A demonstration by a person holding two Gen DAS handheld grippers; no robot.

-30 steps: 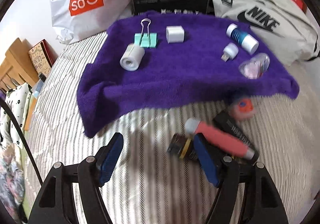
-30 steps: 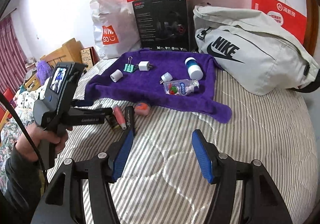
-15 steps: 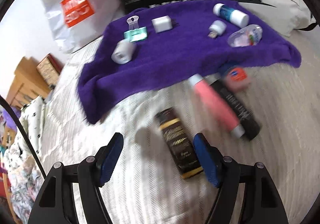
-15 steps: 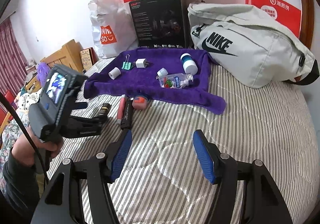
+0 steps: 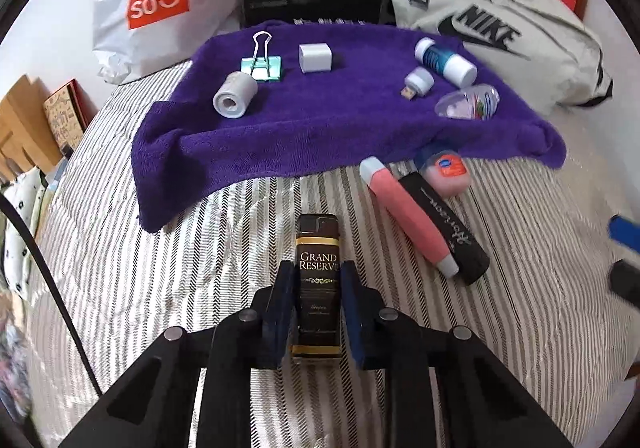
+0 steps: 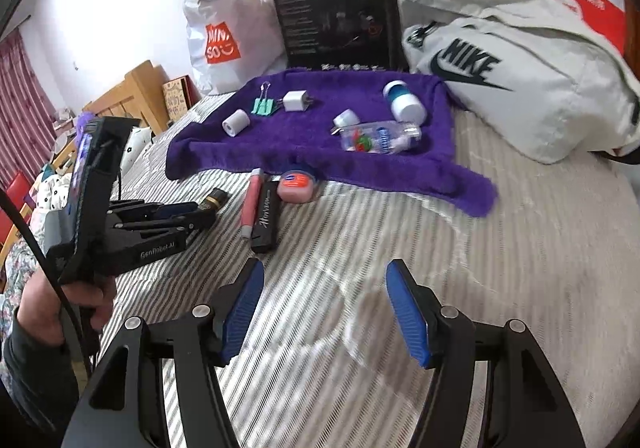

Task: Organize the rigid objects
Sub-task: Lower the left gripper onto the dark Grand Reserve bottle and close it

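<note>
Pick step in hand: left hand-held gripper clenched on the slim black gold-lettered lighter, lying on the striped bed just in front of the purple towel; right hand-held gripper released, idle; next move likely calls for lifting onto that towel.

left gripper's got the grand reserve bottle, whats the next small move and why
Probably lift it and carry it toward the purple towel. The left gripper is shut on the Grand Reserve bottle, which lies on the striped bedcover, while most small items sit on the towel.
</note>
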